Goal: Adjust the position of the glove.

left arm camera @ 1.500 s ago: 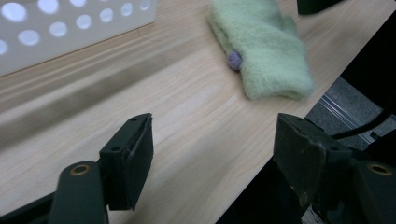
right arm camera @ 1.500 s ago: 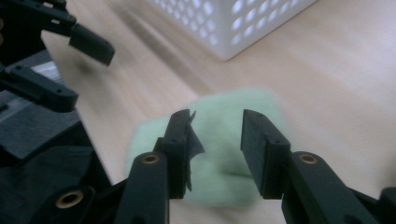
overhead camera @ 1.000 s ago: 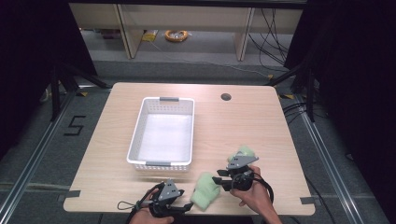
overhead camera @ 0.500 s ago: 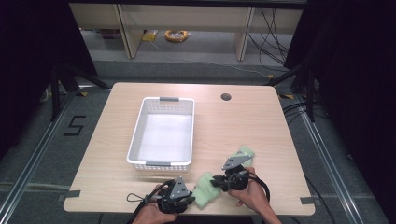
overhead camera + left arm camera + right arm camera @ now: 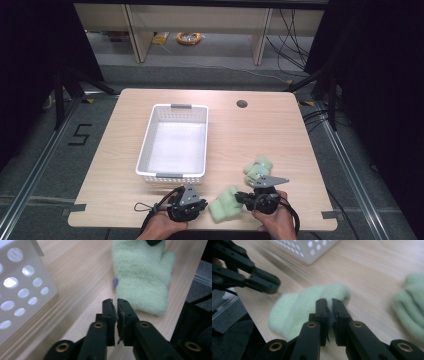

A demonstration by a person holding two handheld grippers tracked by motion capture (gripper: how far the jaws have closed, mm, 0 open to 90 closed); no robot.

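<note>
Two pale green fuzzy mittens lie on the wooden table [image 5: 250, 135]. The near mitten [image 5: 224, 204] rests between my two grippers at the front edge. The other mitten [image 5: 257, 169] is bunched up just behind the right gripper. My left gripper [image 5: 204, 205] points right at the near mitten [image 5: 141, 277]. Its jaws [image 5: 114, 301] are shut with nothing between them, just short of the cuff. My right gripper [image 5: 239, 196] points left, its jaws [image 5: 327, 301] shut over the near mitten [image 5: 307, 305]. Whether any fabric is pinched I cannot tell.
A white perforated basket [image 5: 145, 150] stands empty at the table's middle left, close behind the left gripper [image 5: 22, 285]. A round cable hole [image 5: 242, 104] is at the back. A person's hands hold both grippers at the near edge.
My right gripper has slid a little toward the near edge and now sits against the near mitten. The left gripper and both mittens stay about where they were.
</note>
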